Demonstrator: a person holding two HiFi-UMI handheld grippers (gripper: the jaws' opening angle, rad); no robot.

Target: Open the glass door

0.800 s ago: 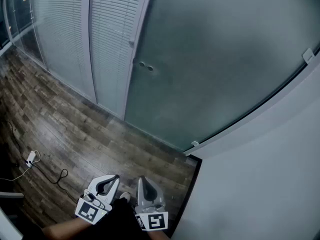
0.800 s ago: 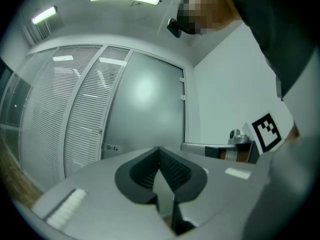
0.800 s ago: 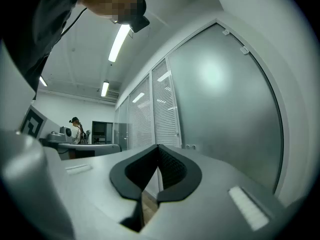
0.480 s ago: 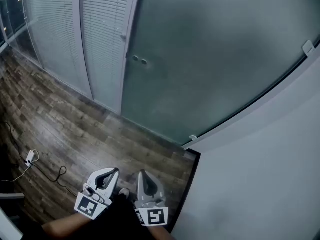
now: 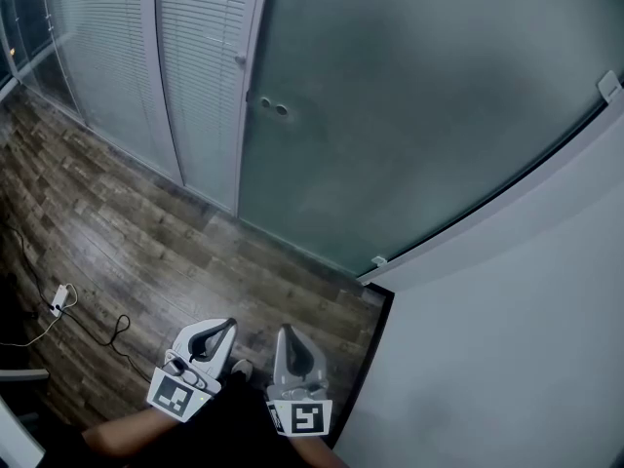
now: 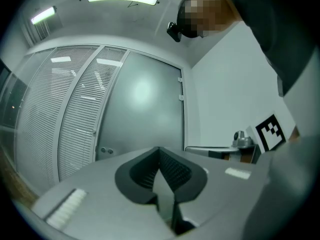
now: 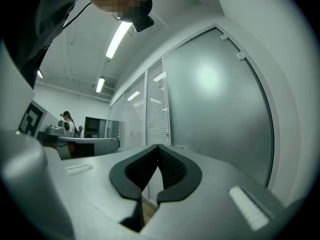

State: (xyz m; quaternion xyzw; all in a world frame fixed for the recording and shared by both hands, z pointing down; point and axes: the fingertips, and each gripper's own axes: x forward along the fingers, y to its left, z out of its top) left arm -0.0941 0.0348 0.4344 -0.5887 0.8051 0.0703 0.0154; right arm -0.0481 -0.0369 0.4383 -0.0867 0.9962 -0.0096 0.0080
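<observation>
Glass door (image 5: pixel 409 115), a tall frosted panel, fills the upper middle and right of the head view, standing between a slatted blind partition (image 5: pixel 195 76) at the upper left and a plain white wall (image 5: pixel 507 339) at the lower right. Small metal clamps (image 5: pixel 378 261) on its wall-side edge suggest the hinges sit there, so the free edge is likely the left one, where two small round fittings (image 5: pixel 273 107) show. The pane probably swings stiffly and with some weight, and its smooth face looks slippery and easy to chip at the edges. The safest purchase seems to be at or just beside those fittings, far from the hinges, with a steady press rather than a jab. Both tools hang low at the bottom centre of the frame over the wooden floor (image 5: pixel 127 232), well apart from the door. The left gripper (image 5: pixel 229 323) has its jaws closed with nothing between them, and the right gripper (image 5: pixel 283 331) is likewise clenched and empty.
</observation>
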